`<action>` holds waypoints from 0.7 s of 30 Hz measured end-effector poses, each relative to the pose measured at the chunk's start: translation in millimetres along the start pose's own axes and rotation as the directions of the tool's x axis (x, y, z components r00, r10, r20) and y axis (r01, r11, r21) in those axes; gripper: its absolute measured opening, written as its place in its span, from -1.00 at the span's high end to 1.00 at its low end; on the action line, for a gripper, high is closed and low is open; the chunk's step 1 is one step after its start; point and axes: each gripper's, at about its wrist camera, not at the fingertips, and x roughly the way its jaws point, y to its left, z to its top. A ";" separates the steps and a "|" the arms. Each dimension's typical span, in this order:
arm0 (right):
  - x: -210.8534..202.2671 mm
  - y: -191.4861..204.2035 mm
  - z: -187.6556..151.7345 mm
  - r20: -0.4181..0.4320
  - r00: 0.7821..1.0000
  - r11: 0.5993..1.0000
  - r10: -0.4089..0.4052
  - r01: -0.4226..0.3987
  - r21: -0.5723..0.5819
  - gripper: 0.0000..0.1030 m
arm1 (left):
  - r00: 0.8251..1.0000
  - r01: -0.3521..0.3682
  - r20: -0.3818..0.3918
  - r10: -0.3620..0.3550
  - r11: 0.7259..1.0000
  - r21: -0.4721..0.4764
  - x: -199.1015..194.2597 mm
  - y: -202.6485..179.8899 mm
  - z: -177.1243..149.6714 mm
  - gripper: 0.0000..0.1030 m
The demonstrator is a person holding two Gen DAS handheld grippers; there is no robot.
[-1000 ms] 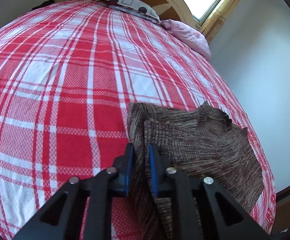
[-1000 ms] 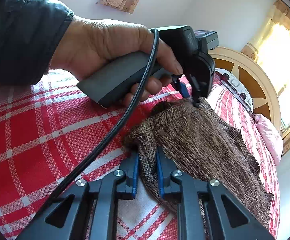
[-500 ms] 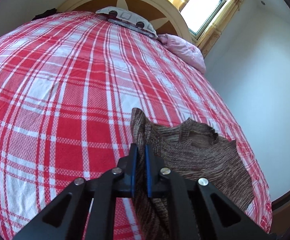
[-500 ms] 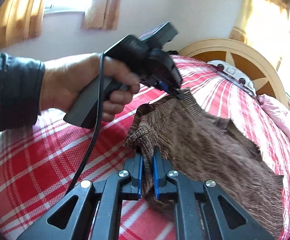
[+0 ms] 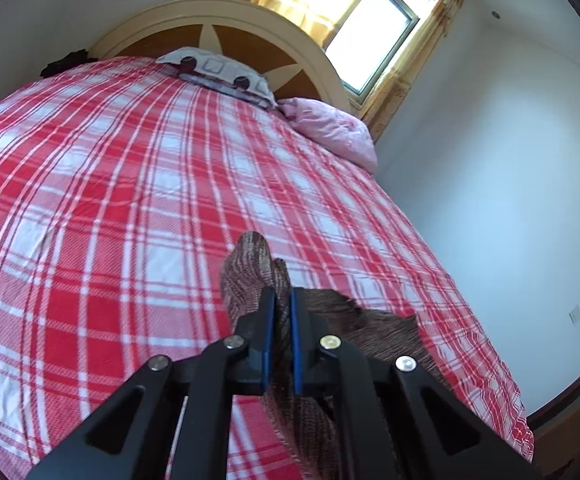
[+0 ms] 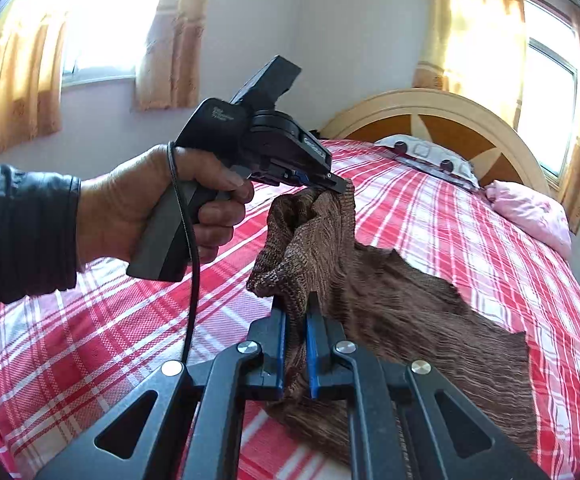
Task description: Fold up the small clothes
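Between the near jaws: the right gripper (image 6: 296,350) is clamping a bunched edge of the brown ribbed knit garment (image 6: 430,320), its jaws having just been closing on the fabric
Left-hand hold: the left gripper (image 5: 281,344), pressed shut, is pinching another edge of the same knit; in the right wrist view it (image 6: 330,186) is holding that edge up, gripped by a hand (image 6: 142,208) in a dark sleeve
Where the garment is: its near edge is hanging lifted between the two grips while the far part is lying on the red-and-white plaid bedspread (image 6: 470,216)
Handling: judging by the sag and folds, it is behaving as light, soft and limp, so corners or hem are looking like the best holds
Room: bare bedspread is stretching ahead, well apart from the pink pillow (image 5: 330,132)
Far edge: the cream wooden headboard (image 5: 250,12) is closing off the bed
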 end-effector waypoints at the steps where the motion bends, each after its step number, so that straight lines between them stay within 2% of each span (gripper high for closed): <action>1: -3.6 -4.6 -0.5 0.004 1.000 1.000 0.002 -0.002 0.012 0.85 | 1.000 -0.002 0.001 0.002 1.000 0.005 3.3 -8.2 1.9 0.85; 6: -16.8 -37.6 -7.1 0.014 0.999 0.992 0.037 -0.038 0.121 0.89 | 1.000 0.009 -0.015 -0.008 0.999 0.042 19.0 -40.0 4.3 0.85; 12: -37.8 -83.3 -31.1 0.017 0.999 0.965 0.047 -0.050 0.257 0.89 | 0.999 0.035 -0.043 -0.031 0.995 0.096 44.8 -84.4 -0.3 0.85; 21: -72.8 -148.2 -78.6 0.006 1.000 0.896 0.027 -0.027 0.443 0.89 | 0.989 0.088 -0.132 -0.064 0.980 0.177 102.2 -157.6 -22.3 0.85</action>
